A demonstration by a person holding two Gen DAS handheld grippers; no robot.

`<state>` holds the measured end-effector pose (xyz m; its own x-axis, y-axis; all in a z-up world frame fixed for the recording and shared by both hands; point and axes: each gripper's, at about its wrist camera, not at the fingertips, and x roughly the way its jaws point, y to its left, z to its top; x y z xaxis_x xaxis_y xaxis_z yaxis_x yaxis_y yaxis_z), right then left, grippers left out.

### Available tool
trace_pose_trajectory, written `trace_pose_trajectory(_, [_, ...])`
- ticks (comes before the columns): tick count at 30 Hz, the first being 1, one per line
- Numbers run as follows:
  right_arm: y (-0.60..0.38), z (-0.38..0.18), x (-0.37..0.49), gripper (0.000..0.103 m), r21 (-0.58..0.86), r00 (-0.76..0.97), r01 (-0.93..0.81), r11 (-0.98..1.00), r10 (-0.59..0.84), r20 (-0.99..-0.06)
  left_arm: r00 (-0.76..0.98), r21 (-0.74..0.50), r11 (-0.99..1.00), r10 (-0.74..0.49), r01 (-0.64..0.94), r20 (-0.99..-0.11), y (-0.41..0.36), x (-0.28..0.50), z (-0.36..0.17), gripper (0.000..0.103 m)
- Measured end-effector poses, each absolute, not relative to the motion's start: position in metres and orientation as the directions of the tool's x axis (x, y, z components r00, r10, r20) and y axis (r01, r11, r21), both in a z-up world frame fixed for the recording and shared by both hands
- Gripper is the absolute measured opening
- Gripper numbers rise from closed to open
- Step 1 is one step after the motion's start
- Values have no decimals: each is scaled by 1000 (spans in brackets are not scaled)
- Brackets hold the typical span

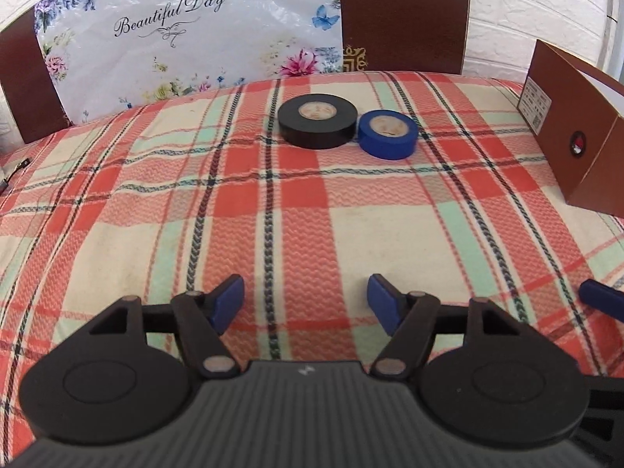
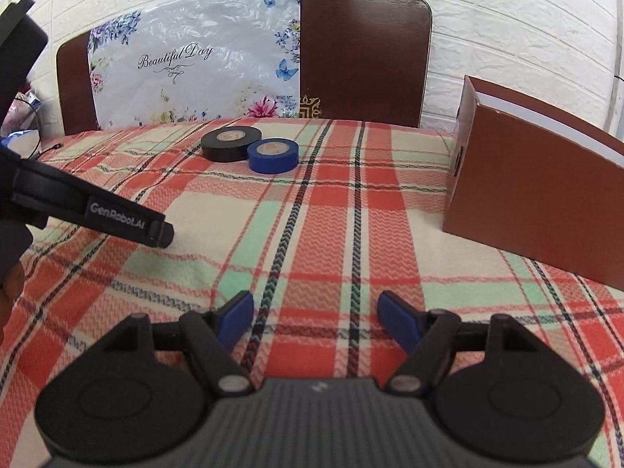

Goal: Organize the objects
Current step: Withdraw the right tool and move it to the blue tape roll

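The right gripper (image 2: 314,314) hangs over the tabletop (image 2: 351,234), which is covered with a checked cloth, and its jaws stand apart with nothing between them. Far ahead lie a black tape roll (image 2: 231,143) and a blue tape roll (image 2: 273,155), touching each other. A brown box (image 2: 538,202) stands at the right. The left gripper (image 2: 117,220) reaches in from the left, well apart from the rolls. Behind the tabletop a flowered bag (image 2: 195,66) hangs over a chair (image 2: 362,54).
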<state>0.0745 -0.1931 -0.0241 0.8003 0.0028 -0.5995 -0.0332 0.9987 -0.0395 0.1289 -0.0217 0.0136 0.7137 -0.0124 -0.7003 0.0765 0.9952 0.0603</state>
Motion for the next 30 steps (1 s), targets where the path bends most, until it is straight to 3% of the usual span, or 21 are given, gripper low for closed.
trace_pose_trajectory(20, [-183,-27,87,80,-78,798,-48,996,-9,-602,786,91,994,3,68,-619,3,137,-2,98])
trace_pose_trajectory(30, [-172,-27,107,81,-84,799,-73,994,8,-602,805,56,997,-17,62,-593,10,138,-7,101])
